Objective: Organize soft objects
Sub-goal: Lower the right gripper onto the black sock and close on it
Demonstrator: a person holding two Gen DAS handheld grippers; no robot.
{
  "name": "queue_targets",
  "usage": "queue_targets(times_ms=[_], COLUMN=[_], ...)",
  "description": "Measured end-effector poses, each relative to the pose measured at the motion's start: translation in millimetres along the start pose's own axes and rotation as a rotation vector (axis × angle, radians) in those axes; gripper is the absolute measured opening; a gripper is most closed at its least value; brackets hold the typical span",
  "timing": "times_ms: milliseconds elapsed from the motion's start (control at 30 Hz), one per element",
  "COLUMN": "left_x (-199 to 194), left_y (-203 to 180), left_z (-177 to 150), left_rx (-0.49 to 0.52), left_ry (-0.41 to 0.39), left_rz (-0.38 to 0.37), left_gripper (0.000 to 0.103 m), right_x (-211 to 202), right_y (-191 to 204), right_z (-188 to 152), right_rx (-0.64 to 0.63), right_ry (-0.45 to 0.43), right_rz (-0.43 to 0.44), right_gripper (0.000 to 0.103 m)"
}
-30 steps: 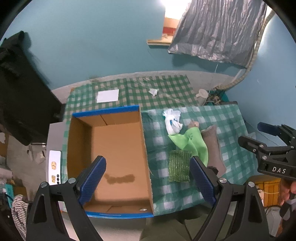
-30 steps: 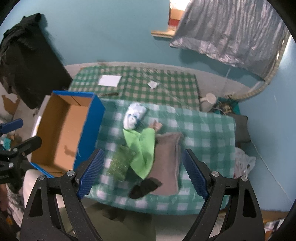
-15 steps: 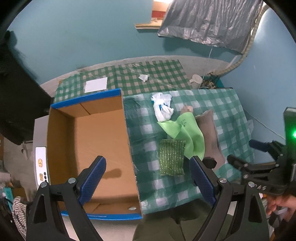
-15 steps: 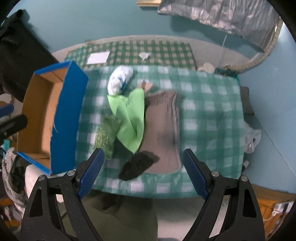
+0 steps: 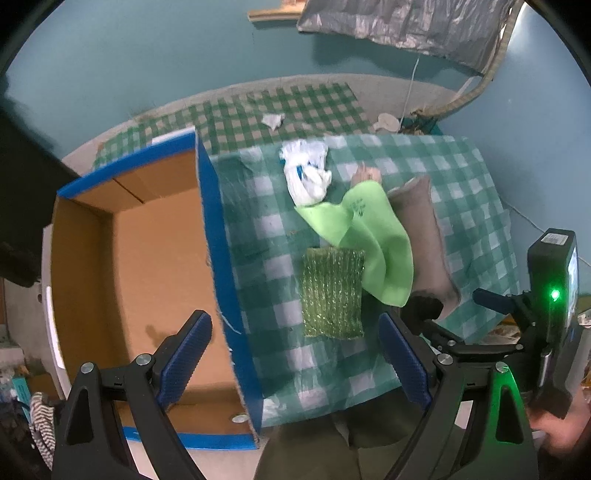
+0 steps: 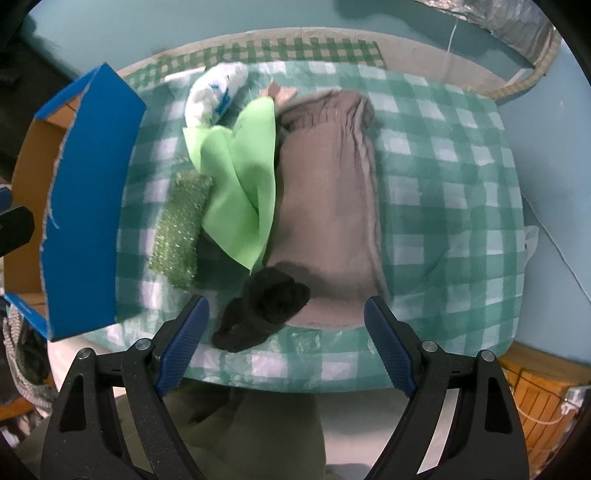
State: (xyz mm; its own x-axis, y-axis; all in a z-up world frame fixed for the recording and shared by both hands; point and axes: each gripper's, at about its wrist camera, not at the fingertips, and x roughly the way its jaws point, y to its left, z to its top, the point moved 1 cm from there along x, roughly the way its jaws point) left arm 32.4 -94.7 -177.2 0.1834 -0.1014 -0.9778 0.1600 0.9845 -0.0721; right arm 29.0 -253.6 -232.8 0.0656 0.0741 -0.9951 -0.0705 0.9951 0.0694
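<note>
On the green checked tablecloth (image 5: 465,192) lie a white and blue bundle (image 5: 306,173), a light green cloth (image 5: 373,236), a sparkly green knit pad (image 5: 332,293), a grey-brown folded cloth (image 6: 332,192) and a black fuzzy piece (image 6: 264,306). An open cardboard box (image 5: 147,258) with blue outer walls stands left of them. My left gripper (image 5: 295,354) hovers open above the box's right wall and the knit pad. My right gripper (image 6: 286,345) hangs open just over the black piece at the table's near edge. Both hold nothing.
A second, darker checked mat (image 5: 266,110) with a crumpled white scrap (image 5: 272,120) lies beyond the table. A white cup (image 5: 386,122) sits on the floor at the back right. A silver sheet (image 5: 402,26) hangs on the teal wall. A wooden crate (image 6: 535,398) stands at the right.
Both grippers have come down and closer to the table. The left one has shifted right, from over the box to over its right wall. The right one now frames the black piece.
</note>
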Motion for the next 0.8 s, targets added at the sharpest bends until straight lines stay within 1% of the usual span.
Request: queue_targets(times_ms=[133, 333, 500, 667, 700, 800], left_x=[13, 28, 42, 58, 61, 70], left_y=[-2, -11, -17, -20, -21, -24], left_z=[-2, -2, -2, -3, -3, -2], left_rx=[-0.012, -0.006, 0.006, 0.007, 0.005, 0.008], left_ry=[0.025, 0.042, 0.05, 0.079, 0.084, 0.098], left_rz=[-0.013, -0.004, 0.016, 0.035, 0.032, 0.03], left_gripper=[0.092, 0.092, 0.092, 0.092, 0.092, 0.092], right_x=[16, 31, 40, 48, 51, 61], right_y=[-1, -2, 1, 7, 8, 14], right_z=[-3, -4, -2, -3, -2, -2], right_rx=[0.003, -0.002, -0.012, -0.026, -0.029, -0.035], right_ry=[0.019, 0.033, 0.038, 0.054, 0.062, 0.077], right_rz=[-0.003, -0.015, -0.026, -0.046, -0.056, -0.048], right_gripper=[0.086, 0.086, 0.086, 0.086, 0.085, 0.076])
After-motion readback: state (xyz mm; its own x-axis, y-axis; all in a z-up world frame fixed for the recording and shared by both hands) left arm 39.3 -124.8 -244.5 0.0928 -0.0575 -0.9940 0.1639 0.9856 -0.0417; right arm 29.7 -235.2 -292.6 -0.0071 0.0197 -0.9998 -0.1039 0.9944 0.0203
